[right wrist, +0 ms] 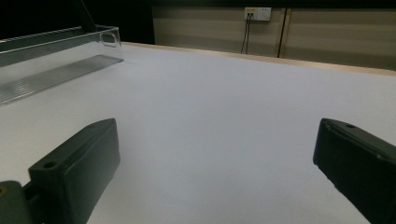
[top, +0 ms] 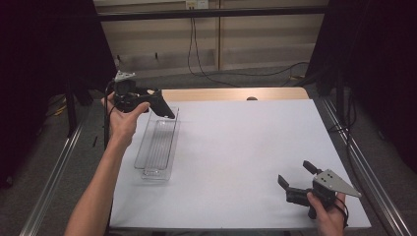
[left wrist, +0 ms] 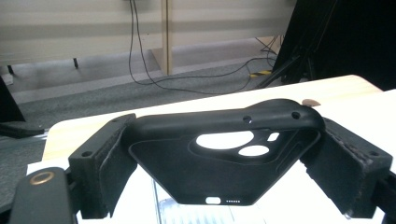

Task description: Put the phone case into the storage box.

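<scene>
A black phone case [top: 160,104] [left wrist: 224,158] hangs in the air over the far end of a clear plastic tray [top: 158,142], with my left gripper [top: 147,101] [left wrist: 229,163] shut on it. The case's camera cutouts face the left gripper view and its two sides press against the pads [left wrist: 105,163]. The tray lies lengthwise on the white table [top: 236,157] at the left, and its rim [right wrist: 56,44] shows at the upper left of the right gripper view. My right gripper [top: 296,177] [right wrist: 215,177] rests low near the table's front right corner, open, with nothing between its jaws.
A bare wooden strip [top: 231,93] runs along the far edge of the table. Cables [top: 196,54] trail over the grey floor beyond it. Metal rails [top: 354,147] flank the table on both sides.
</scene>
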A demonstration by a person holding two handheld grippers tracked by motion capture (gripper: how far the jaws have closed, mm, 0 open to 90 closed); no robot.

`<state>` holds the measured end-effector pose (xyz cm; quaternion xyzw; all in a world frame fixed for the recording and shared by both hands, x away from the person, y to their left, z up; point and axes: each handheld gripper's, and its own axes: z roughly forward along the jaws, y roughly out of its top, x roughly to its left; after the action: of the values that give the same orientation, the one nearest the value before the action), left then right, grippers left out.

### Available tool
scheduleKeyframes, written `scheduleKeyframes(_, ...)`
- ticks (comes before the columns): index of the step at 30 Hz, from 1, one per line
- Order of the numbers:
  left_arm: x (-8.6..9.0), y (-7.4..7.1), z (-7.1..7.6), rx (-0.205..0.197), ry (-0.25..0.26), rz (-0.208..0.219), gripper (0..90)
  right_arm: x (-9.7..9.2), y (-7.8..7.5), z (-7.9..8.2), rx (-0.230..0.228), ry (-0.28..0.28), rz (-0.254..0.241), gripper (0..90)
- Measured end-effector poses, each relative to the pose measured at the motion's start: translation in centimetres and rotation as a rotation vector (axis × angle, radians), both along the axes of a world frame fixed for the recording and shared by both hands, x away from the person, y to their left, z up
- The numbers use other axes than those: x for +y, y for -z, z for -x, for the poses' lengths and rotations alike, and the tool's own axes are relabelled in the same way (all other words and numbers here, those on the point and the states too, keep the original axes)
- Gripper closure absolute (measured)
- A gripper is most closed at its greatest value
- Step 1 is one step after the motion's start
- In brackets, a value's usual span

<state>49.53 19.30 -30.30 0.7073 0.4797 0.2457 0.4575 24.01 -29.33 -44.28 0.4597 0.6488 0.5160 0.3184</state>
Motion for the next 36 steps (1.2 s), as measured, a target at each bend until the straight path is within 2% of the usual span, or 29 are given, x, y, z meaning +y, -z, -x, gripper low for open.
scheduleKeyframes(10,-0.3,0.5,-0.8,0.004,-0.018,-0.016,14.0,0.0,0.0,0.0,0.0,-0.006,0.004,0.0)
scheduleKeyframes(16,-0.6,0.6,-0.9,-0.015,-0.049,-0.04,14.0,0.0,0.1,0.0,0.005,-0.008,0.0,0.0)
scheduleKeyframes(20,-0.8,0.8,-1.1,-0.016,-0.056,-0.039,14.0,0.0,0.1,0.0,0.006,-0.013,-0.002,0.0)
scheduleKeyframes(33,-1.7,1.9,-1.8,0.014,-0.099,-0.045,14.0,0.2,0.2,-0.1,0.014,-0.023,-0.002,0.0)
scheduleKeyframes(36,-1.9,2.1,-1.9,0.009,-0.104,-0.041,14.0,0.1,0.2,-0.1,0.011,-0.023,-0.001,0.0)
